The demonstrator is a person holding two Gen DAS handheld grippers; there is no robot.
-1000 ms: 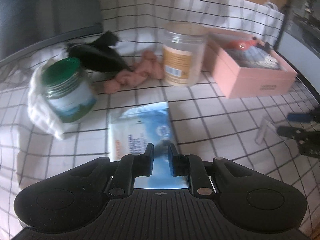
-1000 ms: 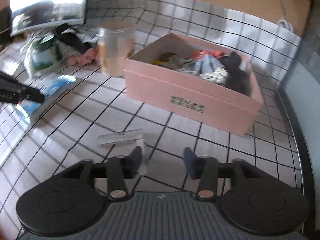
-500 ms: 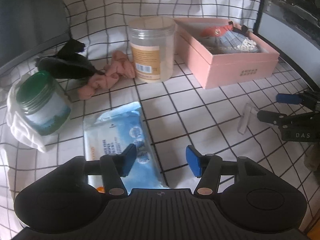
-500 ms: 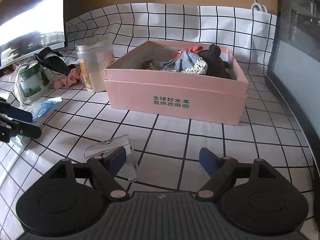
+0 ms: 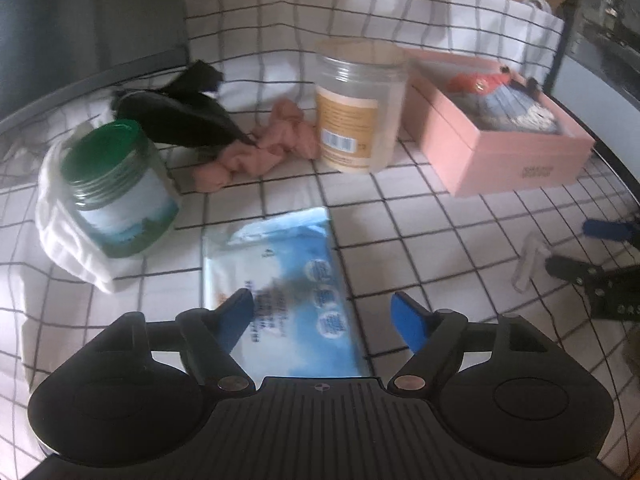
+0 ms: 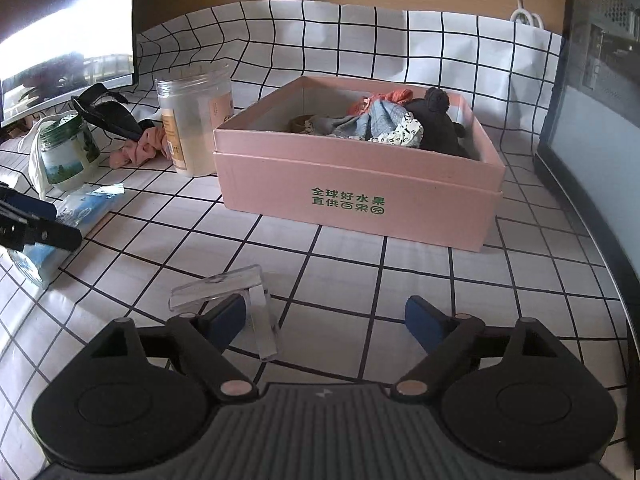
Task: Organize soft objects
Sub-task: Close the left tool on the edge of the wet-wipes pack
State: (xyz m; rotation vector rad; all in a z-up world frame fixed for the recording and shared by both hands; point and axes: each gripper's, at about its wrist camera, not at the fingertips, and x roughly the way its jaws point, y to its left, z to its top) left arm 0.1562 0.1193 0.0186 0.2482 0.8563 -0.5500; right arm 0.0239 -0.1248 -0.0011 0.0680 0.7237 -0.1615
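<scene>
A pink box (image 6: 360,184) holds several soft cloth items (image 6: 384,124); it also shows in the left wrist view (image 5: 504,160). A pink scrunchie (image 5: 256,148) and a black cloth piece (image 5: 180,116) lie on the checked cloth left of a clear plastic jar (image 5: 360,108). A blue wipes pack (image 5: 288,292) lies under my left gripper (image 5: 324,316), which is open and empty. My right gripper (image 6: 324,320) is open and empty, low over the cloth in front of the box. The scrunchie also shows in the right wrist view (image 6: 140,150).
A green-lidded jar (image 5: 116,192) sits on a white cloth at the left. A clear plastic clip (image 6: 232,292) lies by my right gripper's left finger. A monitor (image 6: 60,40) stands at the back left, and a dark case (image 6: 600,80) at the right.
My left gripper has opened from nearly shut to wide open and shifted over the wipes pack. My right gripper opened wider and pulled back from the box.
</scene>
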